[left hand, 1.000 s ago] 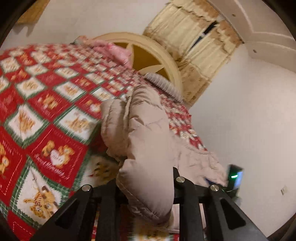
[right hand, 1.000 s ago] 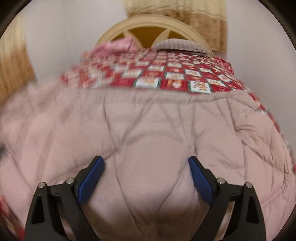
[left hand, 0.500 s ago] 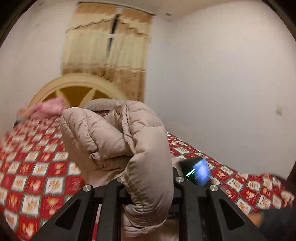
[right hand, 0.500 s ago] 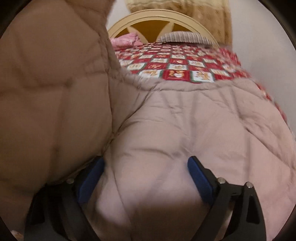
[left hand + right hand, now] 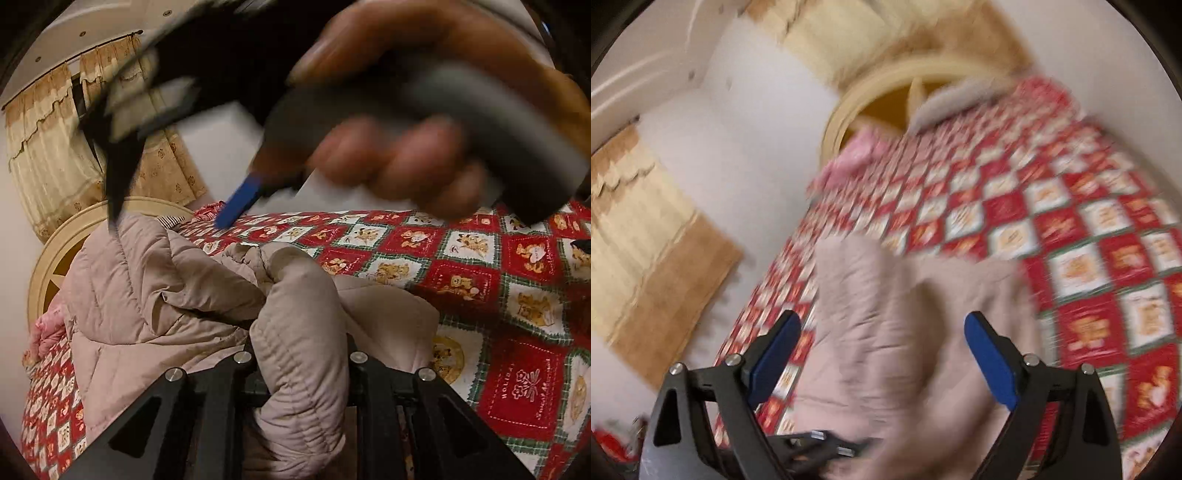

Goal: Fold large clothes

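Note:
A beige quilted puffer coat [image 5: 155,295] lies bunched on the bed. My left gripper [image 5: 299,354] is shut on a thick padded fold of the coat, which bulges up between its fingers. My right gripper [image 5: 882,354] is open and empty, raised above the coat [image 5: 871,332], its blue pads wide apart. In the left wrist view the right gripper [image 5: 173,173] and the hand holding it pass blurred across the top, over the coat.
The bed has a red, white and green checked quilt [image 5: 498,295] and a cream round headboard [image 5: 886,96]. A pink pillow [image 5: 853,155] and a striped pillow [image 5: 960,99] lie by the headboard. Beige curtains [image 5: 44,155] hang behind. White walls surround the bed.
My right gripper has lifted off the coat and now hovers above it, open. My left gripper has swung around with the fold still held, and the coat has come down bunched on the quilt.

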Demonstrator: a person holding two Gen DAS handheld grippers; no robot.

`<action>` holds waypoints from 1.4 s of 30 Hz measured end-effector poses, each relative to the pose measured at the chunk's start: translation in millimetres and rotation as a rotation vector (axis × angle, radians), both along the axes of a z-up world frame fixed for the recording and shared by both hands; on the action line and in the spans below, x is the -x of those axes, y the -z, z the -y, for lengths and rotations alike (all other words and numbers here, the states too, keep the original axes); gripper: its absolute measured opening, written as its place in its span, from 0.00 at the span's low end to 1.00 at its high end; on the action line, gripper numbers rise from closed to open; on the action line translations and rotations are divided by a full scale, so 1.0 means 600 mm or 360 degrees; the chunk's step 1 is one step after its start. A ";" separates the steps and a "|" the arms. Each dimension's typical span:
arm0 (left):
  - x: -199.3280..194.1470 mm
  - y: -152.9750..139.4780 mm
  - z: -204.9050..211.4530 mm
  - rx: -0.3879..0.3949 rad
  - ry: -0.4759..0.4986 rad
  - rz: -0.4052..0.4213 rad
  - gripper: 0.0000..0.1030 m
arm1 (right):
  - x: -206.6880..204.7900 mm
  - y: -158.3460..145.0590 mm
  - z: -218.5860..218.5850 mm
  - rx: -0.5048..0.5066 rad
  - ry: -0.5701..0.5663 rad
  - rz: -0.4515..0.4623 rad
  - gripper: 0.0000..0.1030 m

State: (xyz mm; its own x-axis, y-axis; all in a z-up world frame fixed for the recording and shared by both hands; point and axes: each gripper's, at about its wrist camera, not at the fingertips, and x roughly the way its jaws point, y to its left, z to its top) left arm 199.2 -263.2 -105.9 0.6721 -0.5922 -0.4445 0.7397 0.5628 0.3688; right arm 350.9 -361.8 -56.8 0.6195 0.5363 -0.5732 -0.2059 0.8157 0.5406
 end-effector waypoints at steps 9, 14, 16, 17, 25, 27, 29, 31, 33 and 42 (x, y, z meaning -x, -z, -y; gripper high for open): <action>0.067 -0.060 -0.076 0.0063 -0.0024 0.0092 0.53 | -0.032 0.060 -0.033 0.0104 -0.0029 -0.0158 0.16; 0.101 -0.147 -0.180 0.0400 -0.0019 0.0164 0.89 | -0.008 0.065 0.040 0.0249 0.0140 -0.0179 0.14; 0.077 -0.170 -0.207 0.0500 -0.0081 0.0174 0.95 | -0.005 0.081 0.062 0.0255 0.0182 -0.0210 0.14; 0.054 -0.174 -0.207 0.0510 -0.0141 0.0168 0.99 | -0.003 0.089 0.069 0.0283 0.0196 -0.0213 0.14; -0.149 -0.040 -0.062 -0.0071 -0.0435 -0.0083 0.99 | 0.022 0.127 0.113 0.0178 0.0378 -0.0268 0.29; -0.139 -0.015 -0.066 -0.0044 -0.0425 -0.0101 0.99 | 0.046 0.088 0.129 0.0213 0.0582 -0.0252 0.35; -0.130 -0.007 -0.061 -0.0028 -0.0427 -0.0060 0.99 | 0.080 0.024 0.135 0.0213 0.0799 -0.0058 0.43; -0.132 -0.006 -0.057 -0.0022 -0.0440 -0.0063 0.99 | 0.097 -0.026 0.127 0.0070 0.0852 0.0123 0.47; -0.139 -0.008 -0.052 -0.0017 -0.0459 -0.0088 0.99 | 0.084 -0.042 0.107 -0.0204 0.0731 0.0259 0.53; -0.210 -0.100 -0.064 0.0201 -0.0728 -0.0137 0.99 | 0.005 0.106 0.122 -0.0027 0.0814 0.0078 0.39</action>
